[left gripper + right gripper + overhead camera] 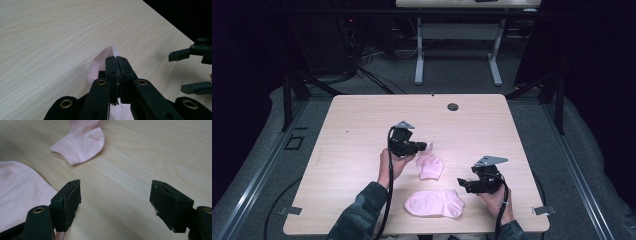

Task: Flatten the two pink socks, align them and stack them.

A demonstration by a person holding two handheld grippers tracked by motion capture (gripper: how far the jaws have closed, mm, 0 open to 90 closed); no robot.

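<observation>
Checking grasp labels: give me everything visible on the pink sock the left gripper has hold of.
The far sock is pale pink, soft knit by its look, short and ankle-cut. It lies mostly flat on the wooden table, with one end pulled up toward the left gripper, whose jaws are shut on a fold of that end; the pinched fabric bulges above the jaws in the left gripper view. It lies apart from the near sock. The right gripper is open and not touching it.

two pink socks: one (pixel 430 165) claw-pinched, other (pixel 435 204) flat nearby.
</observation>
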